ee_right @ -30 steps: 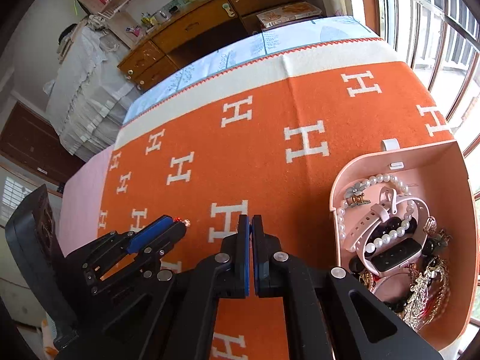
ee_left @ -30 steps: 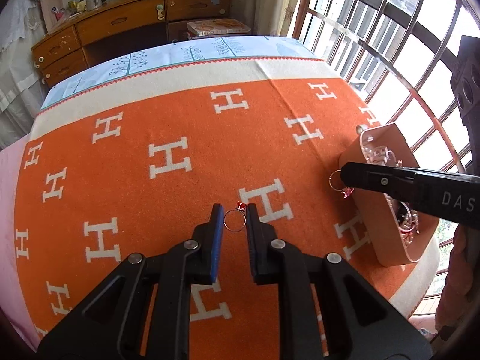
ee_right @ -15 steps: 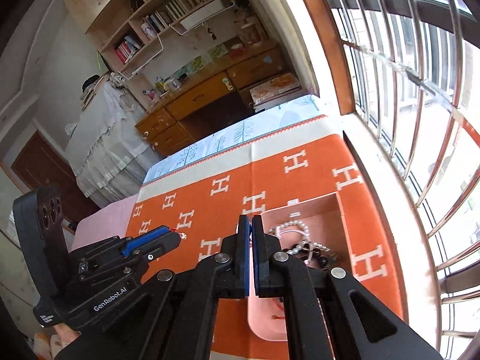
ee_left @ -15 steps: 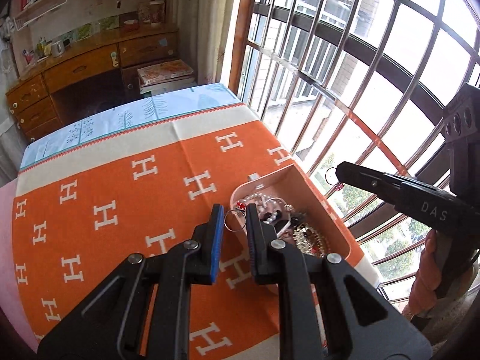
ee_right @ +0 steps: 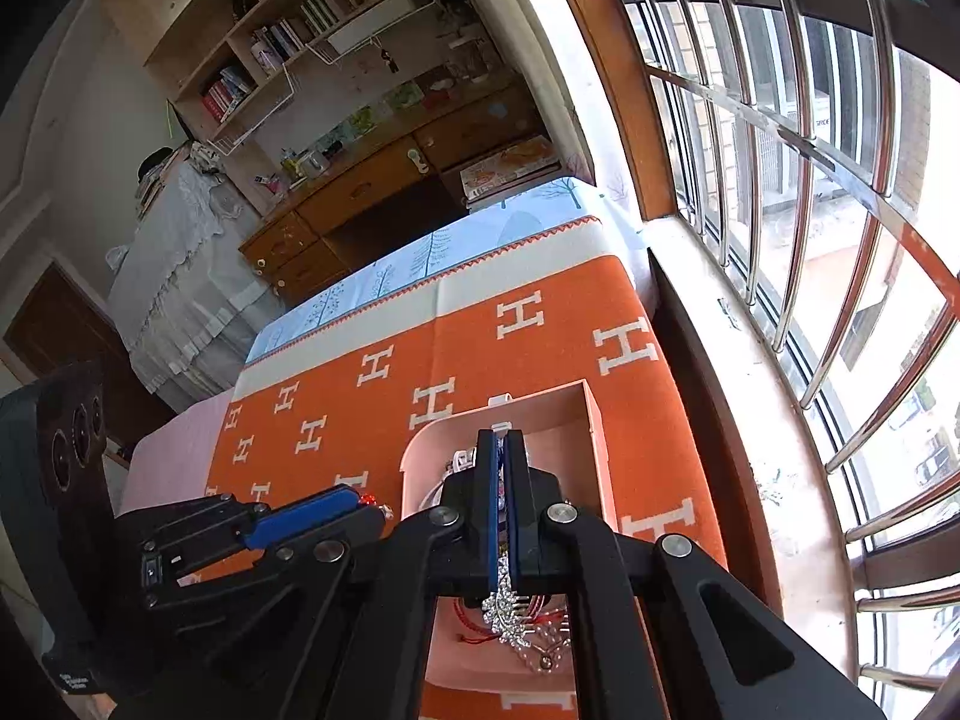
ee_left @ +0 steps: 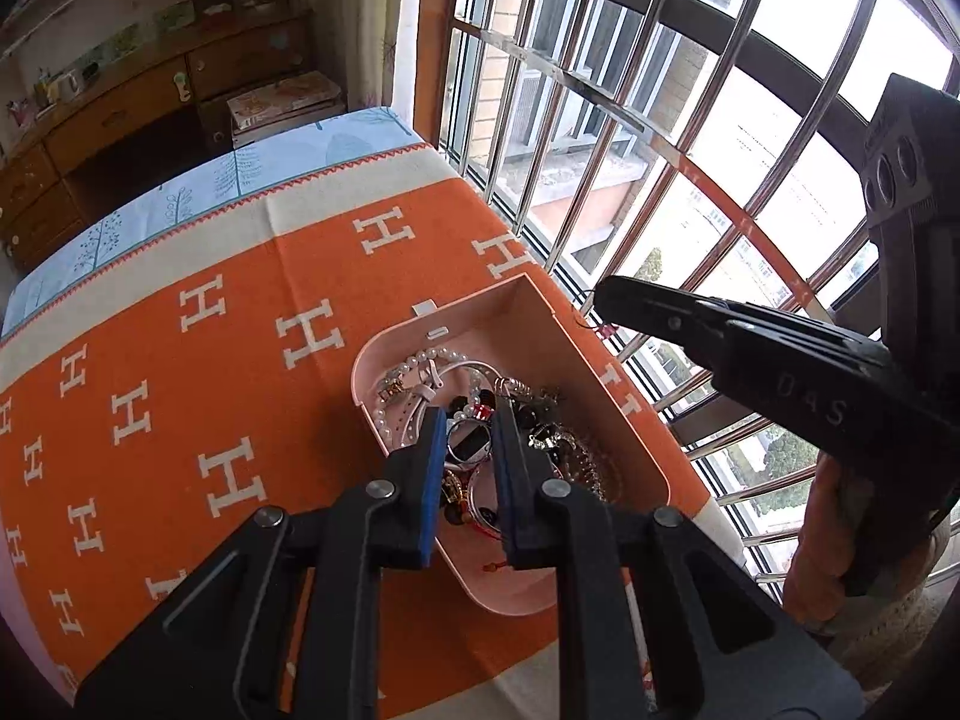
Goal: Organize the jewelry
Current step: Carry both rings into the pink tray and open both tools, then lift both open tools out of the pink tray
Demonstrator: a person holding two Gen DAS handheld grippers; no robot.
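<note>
Hovering above the pink jewelry box [ee_left: 606, 402], the left gripper [ee_left: 470, 420] carried a thin hoop earring [ee_left: 474, 414] with a red charm between its blue pads, the jaws a little apart around the ring. The box sat on the orange blanket [ee_left: 180, 396] patterned with white H's, toward 3 o'clock near the barred window [ee_left: 690, 120] — pearls, a white strap and tangled chains filled it. The right gripper [ee_left: 600, 300] — jaws pressed together — pinched a second hoop earring [ee_left: 591, 315] at its tip, out past the box's 2 o'clock corner.
</note>
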